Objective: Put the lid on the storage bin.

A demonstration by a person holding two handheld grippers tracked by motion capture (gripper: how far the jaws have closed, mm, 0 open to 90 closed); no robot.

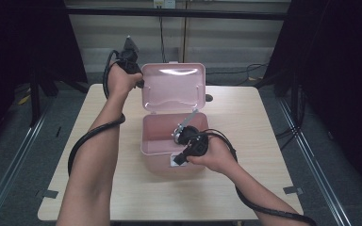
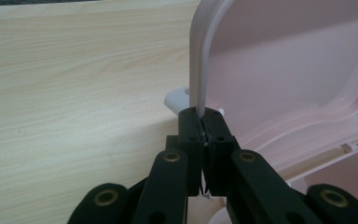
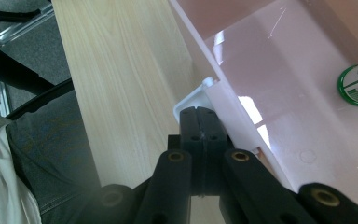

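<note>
Pink box [image 1: 169, 141], centre frame: we keep left gripper [image 2: 200, 122] clamped on lid [image 2: 200, 56], right gripper [image 3: 199, 120] closed at front latch [image 3: 191, 100], and swing the lid back gently.

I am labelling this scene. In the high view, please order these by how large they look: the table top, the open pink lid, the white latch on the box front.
1. table top, clearly the largest.
2. pink lid, standing open behind the box.
3. white latch, a small tab partly hidden behind the right hand-held gripper.
</note>
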